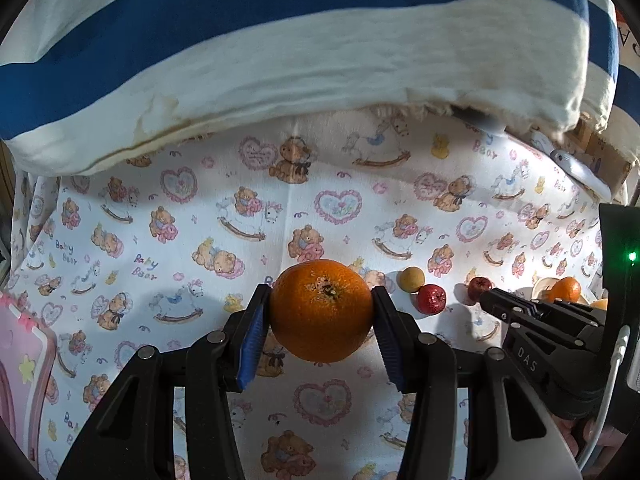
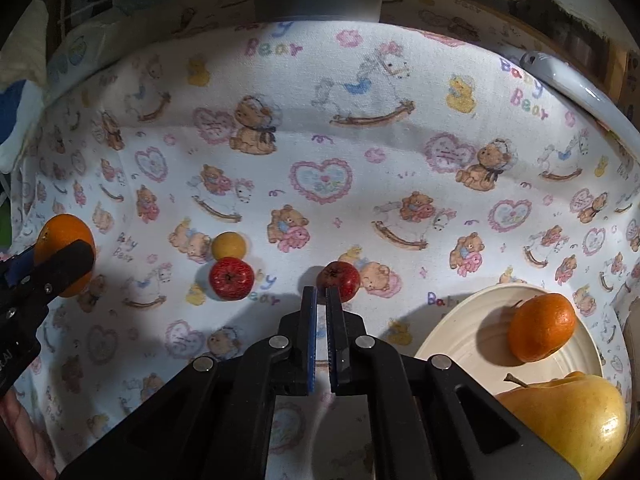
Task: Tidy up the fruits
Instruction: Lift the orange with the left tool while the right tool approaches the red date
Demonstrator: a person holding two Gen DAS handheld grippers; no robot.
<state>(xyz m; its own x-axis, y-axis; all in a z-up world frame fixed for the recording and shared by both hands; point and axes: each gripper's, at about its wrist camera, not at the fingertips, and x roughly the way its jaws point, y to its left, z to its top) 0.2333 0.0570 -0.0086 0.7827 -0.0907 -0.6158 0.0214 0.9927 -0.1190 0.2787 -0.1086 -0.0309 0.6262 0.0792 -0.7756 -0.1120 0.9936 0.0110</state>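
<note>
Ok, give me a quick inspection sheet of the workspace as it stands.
Surface: bear-print cloth.
Job's things: orange in left tool; plate holds a second orange and pear; two red fruits and yellow fruit loose on cloth.
Clutter: pink item, white object.
Tools: left tool shut on orange; right tool shut, holding nothing.
Cables: white cable.
Surroundings: striped bedding.
</note>
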